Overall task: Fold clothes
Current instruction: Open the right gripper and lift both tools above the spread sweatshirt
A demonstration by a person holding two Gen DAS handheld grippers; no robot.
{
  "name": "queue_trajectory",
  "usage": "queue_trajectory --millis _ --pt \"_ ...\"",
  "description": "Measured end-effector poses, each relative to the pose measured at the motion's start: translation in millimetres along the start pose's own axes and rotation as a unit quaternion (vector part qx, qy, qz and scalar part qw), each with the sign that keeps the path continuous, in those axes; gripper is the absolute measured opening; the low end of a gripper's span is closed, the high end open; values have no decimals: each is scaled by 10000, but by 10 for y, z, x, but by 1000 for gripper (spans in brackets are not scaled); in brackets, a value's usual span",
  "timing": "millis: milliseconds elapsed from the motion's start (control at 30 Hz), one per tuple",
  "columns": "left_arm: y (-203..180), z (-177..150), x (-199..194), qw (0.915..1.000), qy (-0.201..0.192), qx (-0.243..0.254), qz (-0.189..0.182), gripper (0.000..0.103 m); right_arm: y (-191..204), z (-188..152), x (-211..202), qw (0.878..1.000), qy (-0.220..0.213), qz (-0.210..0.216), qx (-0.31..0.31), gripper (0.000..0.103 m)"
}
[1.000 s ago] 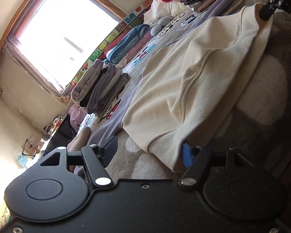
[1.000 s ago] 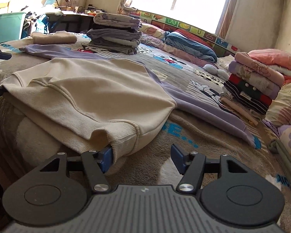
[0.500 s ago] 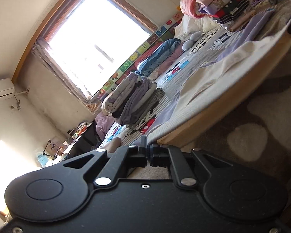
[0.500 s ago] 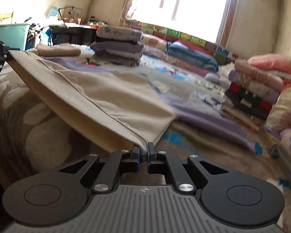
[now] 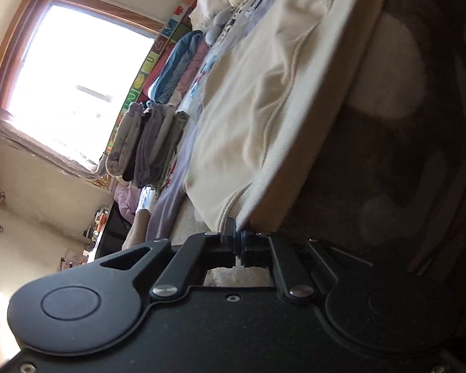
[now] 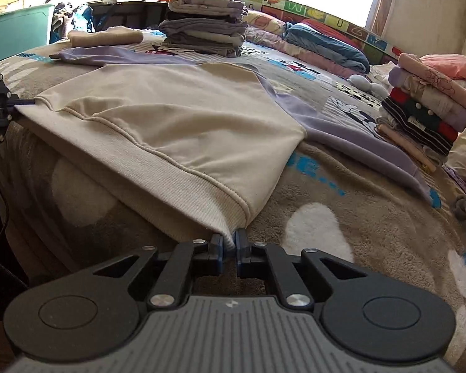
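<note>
With the left gripper [image 5: 236, 240] and right gripper [image 6: 229, 245] each clamped on a hem corner of the cream sweatshirt [image 6: 177, 121], we should keep the hem taut and level while folding it over.

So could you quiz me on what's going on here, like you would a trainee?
1. True or false: both grippers are shut on the cream sweatshirt.
2. Which part does the right gripper pinch: A collar, B ribbed hem corner, C sleeve cuff?
3. What lies under the sweatshirt, sticking out toward the striped pile?

Key: 1 true, the left gripper holds the other hem corner. 2 B. 3 A lilac garment.
</note>
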State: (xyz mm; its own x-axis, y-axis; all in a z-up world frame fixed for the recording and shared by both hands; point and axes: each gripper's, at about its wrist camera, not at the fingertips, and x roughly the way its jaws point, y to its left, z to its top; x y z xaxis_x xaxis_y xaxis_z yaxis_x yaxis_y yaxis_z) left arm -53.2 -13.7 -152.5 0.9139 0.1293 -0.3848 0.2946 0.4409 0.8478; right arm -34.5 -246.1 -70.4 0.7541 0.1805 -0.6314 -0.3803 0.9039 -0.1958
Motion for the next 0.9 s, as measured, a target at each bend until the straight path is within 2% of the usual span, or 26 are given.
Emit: queue_trajectory --millis 33,67,100,133,167,200,267,300,333,400,467,533,633,667,733,767,800,833,900 --pt "50 3 -23 9999 -15 -94 -58 7 23 -5 -40 10000 -12 -51 -28 14" --pt "107 7 -48 9997 -29 -194 -131 9 33 -23 -81 10000 -36 -22 -58 24" --pt "206 17 -88 9989 -37 -338 -318 14 41 -43 -121 9999 -62 14 -86 26" --pt "304 23 -132 9976 -47 -476 -508 28 41 -63 -178 9999 -104 67 -83 26" --pt "395 9 -199 9956 -63 -584 -724 32 29 -73 -242 9998 -154 81 -50 26" --pt "487 -6 -266 9932 -85 -699 -924 32 -1 -76 -313 9996 -271 118 31 26" --pt "686 -44 -398 9884 -192 -1042 -1092 32 -77 -80 -464 9978 -559 214 284 26" --pt "786 -61 -456 9853 -245 -1233 -1153 33 -112 -61 -508 9961 -724 273 415 27" --pt "884 -62 -468 9815 -292 -1568 -1061 34 -146 -39 -548 9940 -887 333 541 27" --pt "1078 -60 -483 9701 -381 -2230 -884 34 -143 62 -514 9920 -1065 437 523 27" --pt "1199 13 -375 9537 -430 -2851 -855 34 -106 205 -424 9907 -1172 548 419 27" --pt "1220 115 -254 9377 -475 -3289 -1018 34 -54 350 -333 9876 -1373 682 336 26" --pt "1122 162 15 9131 -315 -3828 -1370 34 7 477 -188 9831 -1662 712 280 27" --pt "1082 167 111 9050 -225 -3986 -1470 34 -1 473 -108 9836 -1633 694 313 27" --pt "893 20 377 9011 431 -4065 -1443 35 -77 342 318 9943 -420 818 538 27" --pt "868 -104 459 8919 583 -4243 -1451 40 -160 197 405 9907 -249 1013 874 26" --pt "861 -226 527 8813 707 -4434 -1475 41 -248 126 366 9861 -256 1149 1173 26" --pt "964 -322 498 8658 640 -4703 -1584 41 -336 64 316 9806 -275 1276 1465 25" --pt "1047 -347 413 8671 567 -4773 -1304 40 -301 21 235 9849 -237 1137 1282 24"
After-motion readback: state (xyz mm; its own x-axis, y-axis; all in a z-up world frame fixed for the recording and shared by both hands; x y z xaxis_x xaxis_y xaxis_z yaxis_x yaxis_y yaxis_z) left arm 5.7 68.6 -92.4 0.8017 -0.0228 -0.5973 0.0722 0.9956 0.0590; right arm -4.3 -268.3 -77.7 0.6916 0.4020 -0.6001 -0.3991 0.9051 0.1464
